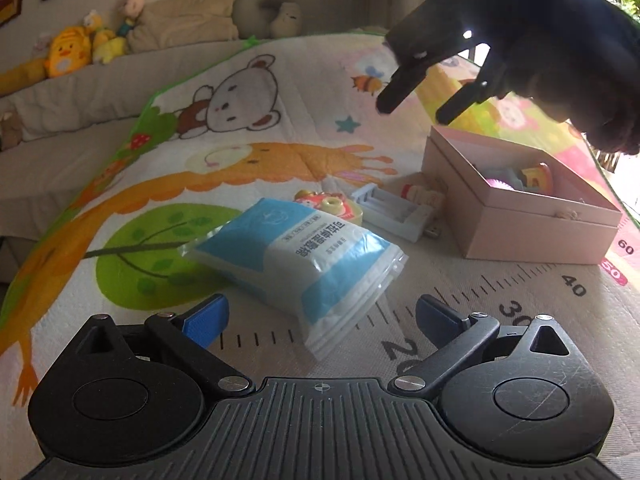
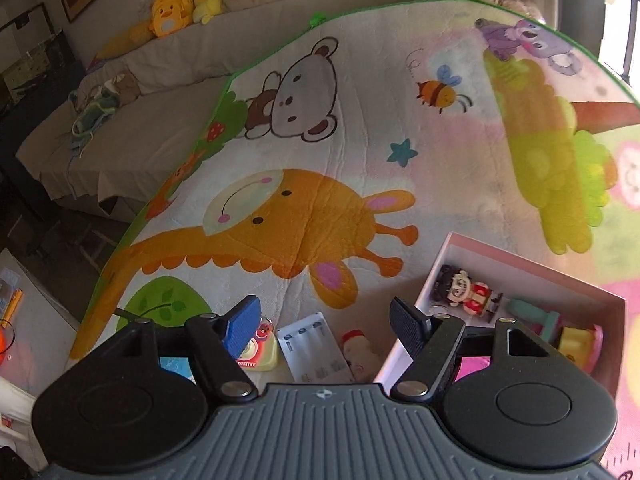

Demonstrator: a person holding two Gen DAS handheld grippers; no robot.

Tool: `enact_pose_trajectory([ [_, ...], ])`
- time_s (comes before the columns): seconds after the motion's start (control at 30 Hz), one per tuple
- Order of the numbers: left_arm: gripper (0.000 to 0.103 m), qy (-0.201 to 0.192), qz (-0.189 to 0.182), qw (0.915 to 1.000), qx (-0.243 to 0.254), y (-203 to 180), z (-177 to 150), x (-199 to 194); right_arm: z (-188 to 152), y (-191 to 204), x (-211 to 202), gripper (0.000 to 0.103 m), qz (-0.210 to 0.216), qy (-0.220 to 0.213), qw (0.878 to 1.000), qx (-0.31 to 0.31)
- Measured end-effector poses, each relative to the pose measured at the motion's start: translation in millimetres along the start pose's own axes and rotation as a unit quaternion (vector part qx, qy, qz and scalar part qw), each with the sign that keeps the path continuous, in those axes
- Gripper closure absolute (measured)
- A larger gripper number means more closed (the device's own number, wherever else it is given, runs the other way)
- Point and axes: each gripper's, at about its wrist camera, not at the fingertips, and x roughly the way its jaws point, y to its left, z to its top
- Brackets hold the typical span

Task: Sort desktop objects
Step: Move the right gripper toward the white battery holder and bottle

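Left wrist view first: my left gripper (image 1: 320, 320) hangs low over the play mat (image 1: 280, 120) with its jaws spread wide and nothing between them. Just ahead of its blue pads (image 1: 204, 320) lies the blue-and-white pouch (image 1: 296, 256), flat on the mat with its clear sealed end nearest me. Beyond the pouch sit a small toy camera (image 1: 332, 206), a white battery charger (image 1: 396, 216) and a little red-capped figure (image 1: 424, 196), all close together beside the pink box (image 1: 520, 224). That box is open and already has several toys in it.

My right gripper (image 1: 416, 104) shows in this same view, raised above the box with its jaws parted and nothing in them. Its own camera looks down on the box's near corner and on the charger (image 2: 312, 344), with a doll (image 2: 464, 292) lying inside the box.

I judge the sorting to be partway done, with four things left on the mat. The pouch looks like my left hand's pick. It calls for going forward and down until the pads straddle the pouch across its narrow width, then closing gently, since the bag is soft and may sag or slip.
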Motion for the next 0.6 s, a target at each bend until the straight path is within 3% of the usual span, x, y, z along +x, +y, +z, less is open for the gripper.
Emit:
enact_pose_trajectory([
  [0.13,0.001,-0.005,-0.009,0.9999,-0.011,3.4,-1.3,-1.3,5.8,25.1,63.4,0.034,-0.067,0.037,0.995,-0.06],
  [0.2,0.0,-0.002,-0.015,0.9997,-0.02,6.3,-1.3,-0.3,7.8,25.5,81.1,0.057,-0.084,0.045,0.993,-0.066],
  [0.3,0.0,0.002,-0.022,0.9992,-0.034,11.3,-1.1,0.6,9.1,16.4,99.7,0.067,-0.1,0.059,0.992,-0.056],
  [0.37,0.0,0.004,-0.026,0.9988,-0.041,14.3,-1.1,0.5,3.8,13.9,105.6,0.073,-0.094,0.081,0.991,-0.052],
  [0.6,0.0,0.018,-0.004,0.9998,-0.01,13.2,-2.1,-3.8,-36.9,34.1,75.1,0.073,-0.013,0.129,0.99,-0.063],
])
